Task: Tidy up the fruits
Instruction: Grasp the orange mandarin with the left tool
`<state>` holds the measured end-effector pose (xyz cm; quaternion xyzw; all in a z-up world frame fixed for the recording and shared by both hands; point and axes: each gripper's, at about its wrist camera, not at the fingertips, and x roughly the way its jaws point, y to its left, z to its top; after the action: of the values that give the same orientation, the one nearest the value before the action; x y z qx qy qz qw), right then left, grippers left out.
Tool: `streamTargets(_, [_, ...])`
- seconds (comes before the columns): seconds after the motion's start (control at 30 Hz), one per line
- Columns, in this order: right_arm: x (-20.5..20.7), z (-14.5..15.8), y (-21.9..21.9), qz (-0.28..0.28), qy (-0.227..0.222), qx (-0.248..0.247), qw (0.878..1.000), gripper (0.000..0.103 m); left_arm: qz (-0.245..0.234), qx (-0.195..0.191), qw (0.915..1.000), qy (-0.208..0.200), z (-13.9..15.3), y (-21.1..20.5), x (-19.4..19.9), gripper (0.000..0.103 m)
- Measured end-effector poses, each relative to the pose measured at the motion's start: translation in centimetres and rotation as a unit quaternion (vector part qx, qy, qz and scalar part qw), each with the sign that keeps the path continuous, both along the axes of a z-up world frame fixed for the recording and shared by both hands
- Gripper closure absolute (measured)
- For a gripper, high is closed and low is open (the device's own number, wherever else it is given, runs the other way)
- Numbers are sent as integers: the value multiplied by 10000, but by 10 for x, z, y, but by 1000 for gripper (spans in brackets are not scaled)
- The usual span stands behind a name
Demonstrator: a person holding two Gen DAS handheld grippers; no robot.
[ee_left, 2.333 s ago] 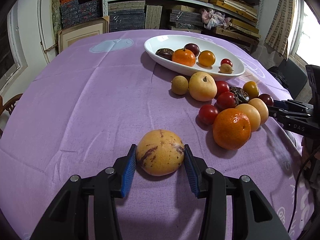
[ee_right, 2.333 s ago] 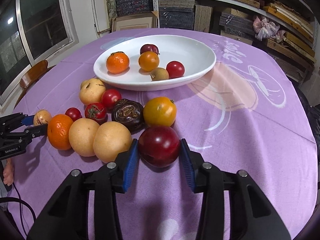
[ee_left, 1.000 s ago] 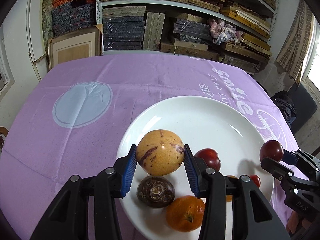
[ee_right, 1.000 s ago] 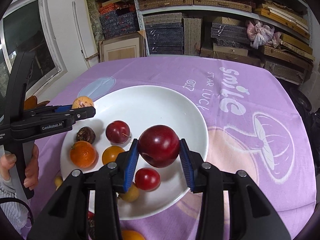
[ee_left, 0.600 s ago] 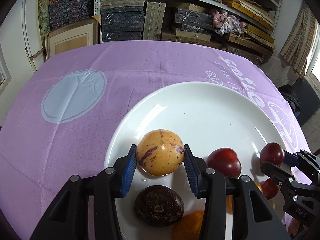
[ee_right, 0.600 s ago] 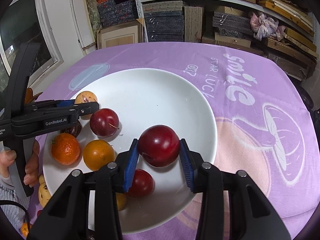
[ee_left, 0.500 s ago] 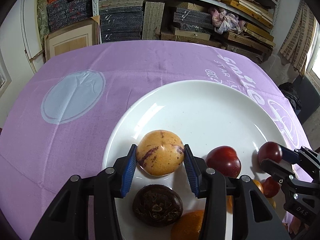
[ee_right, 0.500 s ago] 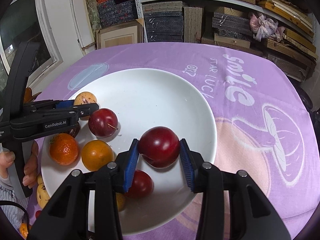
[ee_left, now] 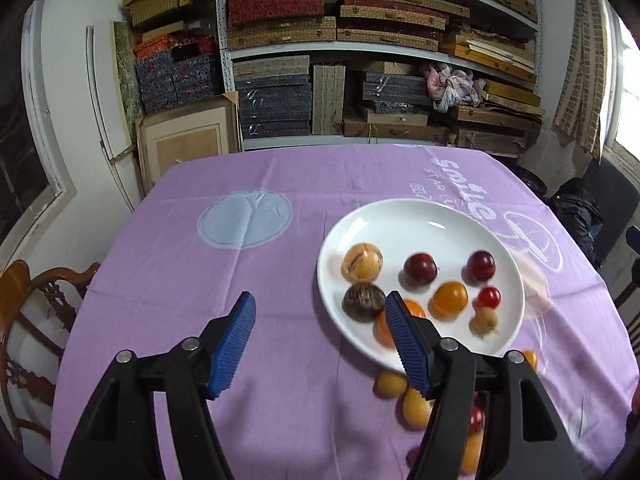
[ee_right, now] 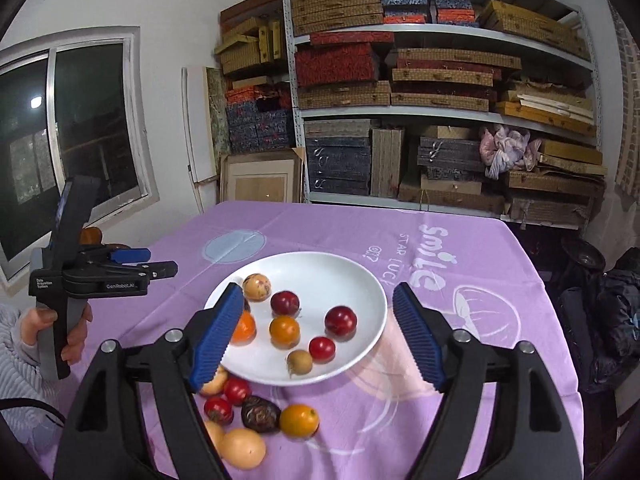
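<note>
Both my left claw (ee_left: 320,334) and right claw (ee_right: 318,334) were opening, nothing between the jaws. Eight fruits lay in the white plate (ee_right: 362,280); the rest sat on the purple worktop (ee_left: 280,360) just beside its near rim. The loose orange (ee_right: 299,420) looked firm and round: I judged a grip across its widest girth. Open room lay left of the plate.

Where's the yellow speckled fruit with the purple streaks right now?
The yellow speckled fruit lies on the white plate, at its far-left edge in the left wrist view, just behind the dark brown fruit and left of a red plum.
</note>
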<state>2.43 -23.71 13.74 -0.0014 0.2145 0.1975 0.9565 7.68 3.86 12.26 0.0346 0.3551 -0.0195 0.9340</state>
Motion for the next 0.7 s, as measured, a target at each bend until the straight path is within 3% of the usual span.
streamTargets(0.2, [-70, -42, -2, 45, -53, -141, 9999, 18, -370, 84, 9990, 221, -44, -17, -92, 34])
streamTargets(0.37, [-84, -72, 3, 11, 78, -396, 9992, 14, -597, 105, 9974, 399, -79, -35, -139, 33])
streamTargets(0.53, [-84, -76, -2, -4, 147, -244, 9996, 14, -649, -176, 9970, 377, -86, -36, -151, 31])
streamTargets(0.7, [-80, -79, -1, 21, 281, -248, 9993, 14, -753, -138, 9957, 518, -96, -48, -147, 31])
